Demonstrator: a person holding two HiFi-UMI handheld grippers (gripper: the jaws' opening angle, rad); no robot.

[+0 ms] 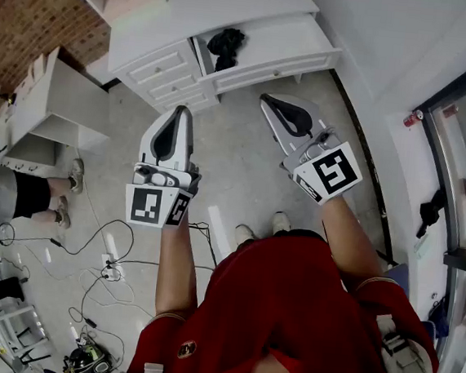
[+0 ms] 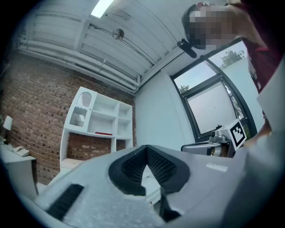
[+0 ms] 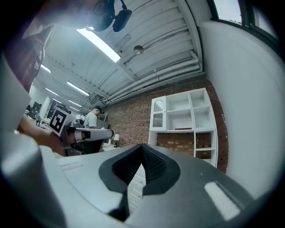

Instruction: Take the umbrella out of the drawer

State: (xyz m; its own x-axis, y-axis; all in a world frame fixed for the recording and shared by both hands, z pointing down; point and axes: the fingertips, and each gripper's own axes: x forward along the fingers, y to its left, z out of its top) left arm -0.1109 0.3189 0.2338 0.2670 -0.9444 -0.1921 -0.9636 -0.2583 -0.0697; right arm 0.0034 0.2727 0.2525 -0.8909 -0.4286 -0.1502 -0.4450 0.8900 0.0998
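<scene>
A black umbrella (image 1: 225, 45) lies bunched in the open top drawer (image 1: 279, 66) of a white dresser (image 1: 166, 69), seen at the top of the head view. Both grippers hover over the floor in front of the dresser, well short of the drawer. My left gripper (image 1: 179, 112) is shut and holds nothing; in the left gripper view its jaws (image 2: 146, 148) meet at the tip. My right gripper (image 1: 268, 101) is also shut and empty, its tips (image 3: 142, 147) together. Neither gripper view shows the umbrella.
A white shelf unit (image 3: 182, 120) stands against a brick wall (image 2: 42, 107). A white desk (image 1: 56, 107) is at left, with a seated person's legs (image 1: 27, 195) beside it. Cables (image 1: 106, 268) trail over the floor. Windows (image 1: 465, 155) line the right wall.
</scene>
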